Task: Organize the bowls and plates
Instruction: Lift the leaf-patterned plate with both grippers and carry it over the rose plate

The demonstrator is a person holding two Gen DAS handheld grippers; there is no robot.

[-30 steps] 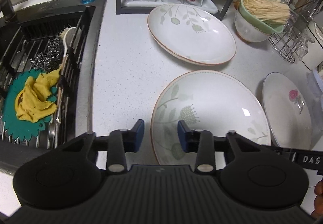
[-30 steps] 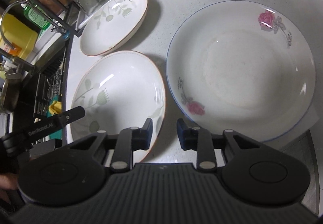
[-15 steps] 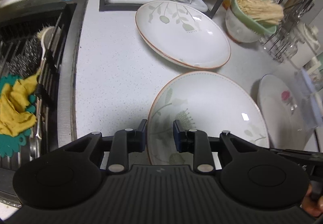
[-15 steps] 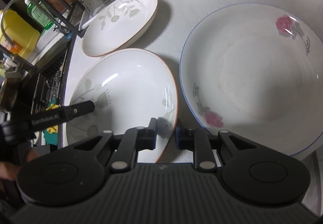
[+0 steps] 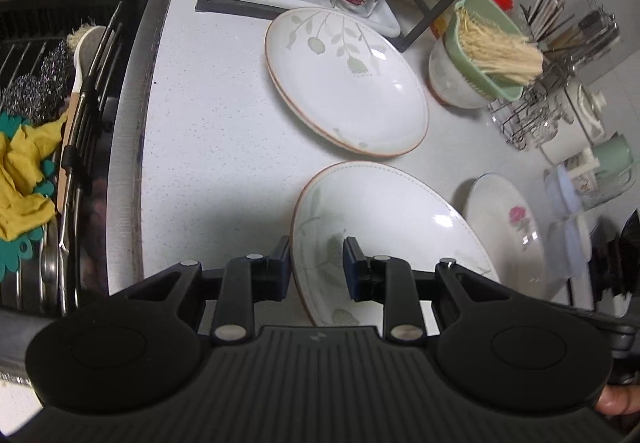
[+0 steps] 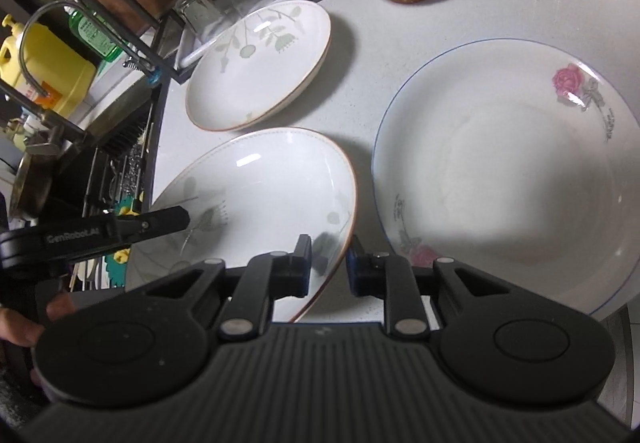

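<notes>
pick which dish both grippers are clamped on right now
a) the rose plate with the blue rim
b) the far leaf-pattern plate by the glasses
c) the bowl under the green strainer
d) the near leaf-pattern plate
d: the left gripper straddles the near leaf-pattern plate at its left rim, and the right gripper pinches the same plate's right rim, while the rose plate lies untouched beside it.
</notes>
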